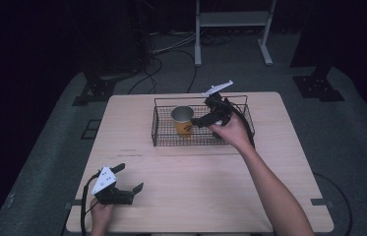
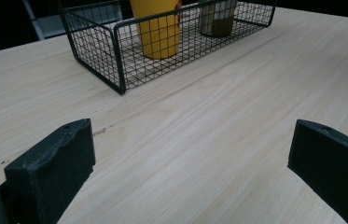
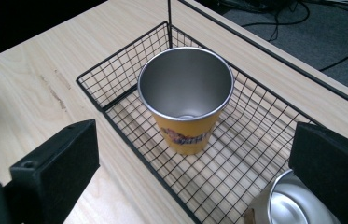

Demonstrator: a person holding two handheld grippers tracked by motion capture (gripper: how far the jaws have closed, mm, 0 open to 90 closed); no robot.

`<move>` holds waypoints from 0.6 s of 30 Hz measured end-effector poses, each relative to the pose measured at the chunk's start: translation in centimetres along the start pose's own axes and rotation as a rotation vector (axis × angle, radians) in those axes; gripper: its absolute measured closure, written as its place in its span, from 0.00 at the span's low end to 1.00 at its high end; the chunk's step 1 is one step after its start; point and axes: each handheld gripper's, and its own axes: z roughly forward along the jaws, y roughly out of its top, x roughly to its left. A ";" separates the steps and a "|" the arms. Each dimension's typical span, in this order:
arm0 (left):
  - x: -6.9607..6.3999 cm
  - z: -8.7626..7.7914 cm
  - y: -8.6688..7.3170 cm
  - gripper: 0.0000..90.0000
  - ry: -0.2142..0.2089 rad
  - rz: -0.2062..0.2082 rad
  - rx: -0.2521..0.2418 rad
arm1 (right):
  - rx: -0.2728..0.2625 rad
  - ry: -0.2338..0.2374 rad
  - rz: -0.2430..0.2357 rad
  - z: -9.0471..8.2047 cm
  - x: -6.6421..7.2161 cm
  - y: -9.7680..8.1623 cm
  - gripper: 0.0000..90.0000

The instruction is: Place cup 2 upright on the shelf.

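A black wire basket (image 1: 161,123) stands at the far middle of the wooden table (image 1: 205,187). A yellow cup (image 1: 183,120) with a steel inside stands upright in the basket's left part. My right gripper (image 1: 201,112) hovers open over the basket, just right of the cup. In the right gripper view the yellow cup (image 3: 188,102) sits between and beyond the wide-apart jaws, and a second steel cup (image 3: 288,205) shows at the bottom right inside the basket (image 3: 115,121). My left gripper (image 1: 131,177) rests open near the table's front left, holding nothing.
In the left gripper view the basket (image 2: 115,60) with the yellow cup (image 2: 157,32) and the steel cup (image 2: 216,21) lies well ahead across bare wood. Cables (image 1: 171,49) and a white stand's legs (image 1: 198,44) lie on the floor beyond the table.
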 end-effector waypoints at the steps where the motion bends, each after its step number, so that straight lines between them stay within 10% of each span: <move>1: 0.0 0.0 0.0 0.00 0.000 0.001 0.000 | 0.002 -0.001 -0.001 -0.2 0.0 -0.1 0.01; 18: 0.0 0.0 0.0 0.00 -0.002 0.000 -0.002 | 0.000 0.004 0.022 -2.3 -0.8 -3.0 0.01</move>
